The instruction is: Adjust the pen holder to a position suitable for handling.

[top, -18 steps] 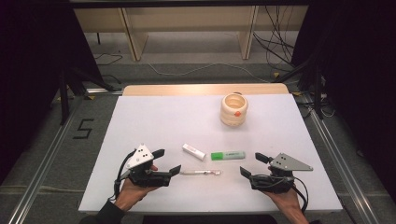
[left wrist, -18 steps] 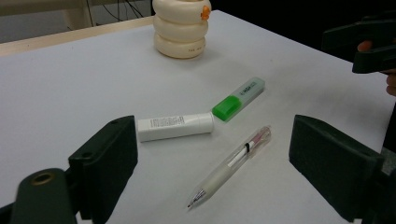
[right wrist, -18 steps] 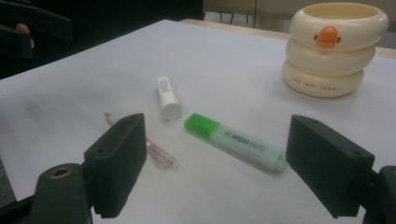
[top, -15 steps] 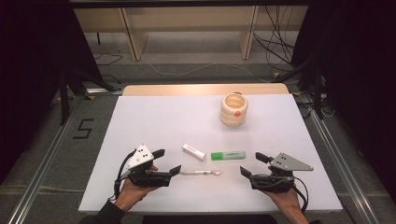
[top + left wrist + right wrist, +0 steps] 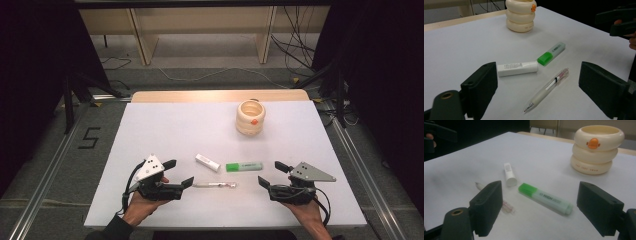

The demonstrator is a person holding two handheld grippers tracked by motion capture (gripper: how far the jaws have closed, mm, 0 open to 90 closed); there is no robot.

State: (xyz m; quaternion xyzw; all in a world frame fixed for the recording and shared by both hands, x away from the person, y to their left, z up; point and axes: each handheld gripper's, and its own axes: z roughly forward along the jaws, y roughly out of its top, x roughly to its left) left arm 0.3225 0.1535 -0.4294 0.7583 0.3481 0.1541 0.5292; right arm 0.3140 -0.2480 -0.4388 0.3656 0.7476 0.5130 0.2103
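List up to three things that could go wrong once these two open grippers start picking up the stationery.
1. The clear pen is slim and round; the left gripper might roll it rather than pinch it.
2. The white tube nearly touches the green highlighter cap, so grabbing either may nudge the other.
3. The cream ringed pot stands far back; the right gripper could tip it when dropping something in.
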